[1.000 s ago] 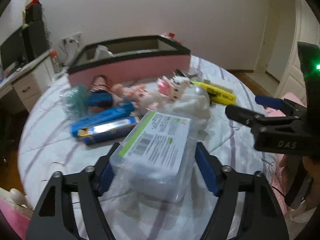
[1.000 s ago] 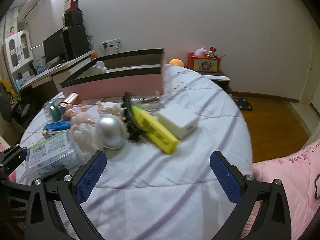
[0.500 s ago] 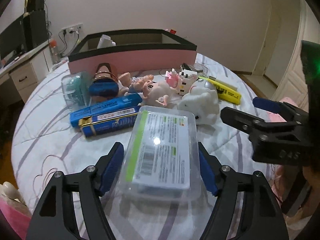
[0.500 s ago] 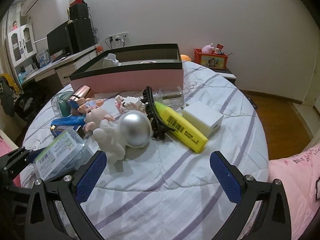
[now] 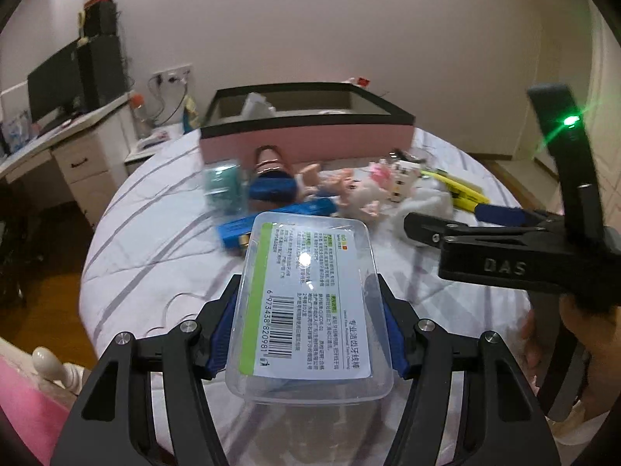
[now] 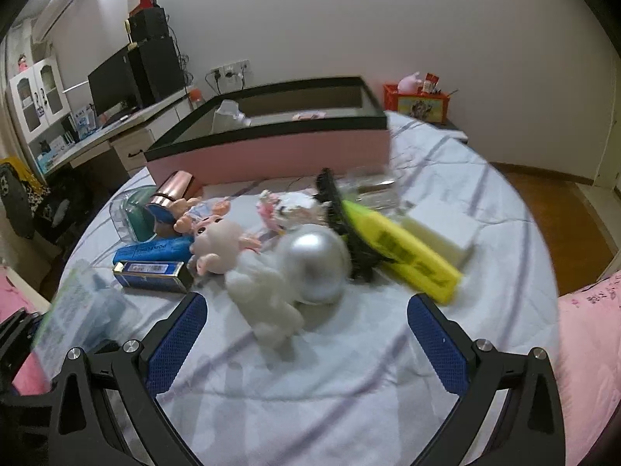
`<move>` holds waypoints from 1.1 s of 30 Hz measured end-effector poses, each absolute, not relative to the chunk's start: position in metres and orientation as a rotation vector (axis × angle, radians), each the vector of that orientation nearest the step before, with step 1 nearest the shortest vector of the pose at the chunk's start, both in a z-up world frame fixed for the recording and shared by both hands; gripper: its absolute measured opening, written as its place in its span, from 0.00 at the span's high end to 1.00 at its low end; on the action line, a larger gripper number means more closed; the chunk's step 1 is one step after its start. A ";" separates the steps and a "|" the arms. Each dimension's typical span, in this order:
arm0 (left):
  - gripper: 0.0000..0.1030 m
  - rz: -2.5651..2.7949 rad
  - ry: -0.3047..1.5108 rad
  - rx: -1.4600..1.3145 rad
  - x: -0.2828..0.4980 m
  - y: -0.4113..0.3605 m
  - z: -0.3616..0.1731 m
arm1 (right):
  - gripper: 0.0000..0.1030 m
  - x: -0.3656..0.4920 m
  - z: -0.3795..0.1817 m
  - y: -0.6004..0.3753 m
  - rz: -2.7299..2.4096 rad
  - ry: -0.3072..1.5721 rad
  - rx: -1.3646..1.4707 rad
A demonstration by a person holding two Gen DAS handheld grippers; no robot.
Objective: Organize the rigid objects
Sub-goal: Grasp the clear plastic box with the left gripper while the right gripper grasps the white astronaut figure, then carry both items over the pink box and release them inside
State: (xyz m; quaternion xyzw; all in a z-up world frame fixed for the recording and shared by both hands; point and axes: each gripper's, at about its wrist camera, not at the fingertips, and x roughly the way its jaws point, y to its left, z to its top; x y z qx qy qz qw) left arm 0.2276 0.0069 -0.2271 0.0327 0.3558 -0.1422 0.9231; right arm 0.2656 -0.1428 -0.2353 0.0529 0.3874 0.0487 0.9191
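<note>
As seen along left gripper (image 5: 308,310), jaws: just been closing, now pinching clear box (image 5: 306,291) by its long sides, blue pads flat against the plastic; label and barcode facing up.
Right gripper (image 6: 306,310), jaws: spread wide, nothing between the pads, only bare striped sheet (image 6: 349,369) below.
Ahead of right jaws: white figure with silver helmet (image 6: 310,268) just beyond the tips, roughly centred; yellow box (image 6: 411,256) and white block (image 6: 442,229) beyond the right jaw; blue carton (image 6: 153,272) beyond the left jaw.
Edges: rounded rim of the sheet curving right of right jaws, wood floor (image 6: 562,209) past it; pink box with black rim (image 6: 271,151) beyond the clutter, open-topped.
Open room: bare sheet under and right of right jaws, up to the yellow box; wide bare band left of left jaws, out to the rim.
Hidden or unclear: near ends of the blue cartons behind the clear box; pink box's contents mostly behind its wall; clear box smeared and cut off left of right jaws; lifted or resting, cannot tell.
</note>
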 end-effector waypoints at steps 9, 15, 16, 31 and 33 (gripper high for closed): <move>0.38 -0.295 0.763 0.034 0.237 0.016 -0.238 | 0.32 0.279 -0.246 -0.138 0.122 0.840 0.112; 0.38 -0.312 0.746 0.021 0.239 0.010 -0.234 | 0.36 0.260 -0.244 -0.148 0.141 0.822 0.108; 0.38 -0.313 0.745 0.023 0.240 0.008 -0.232 | 0.36 0.257 -0.244 -0.150 0.147 0.824 0.111; 0.38 -0.316 0.610 0.036 0.265 -0.008 -0.173 | 0.36 0.254 -0.184 -0.150 0.211 0.678 0.098; 0.38 -0.323 0.597 0.035 0.278 -0.009 -0.162 | 0.36 0.262 -0.174 -0.150 0.214 0.658 0.088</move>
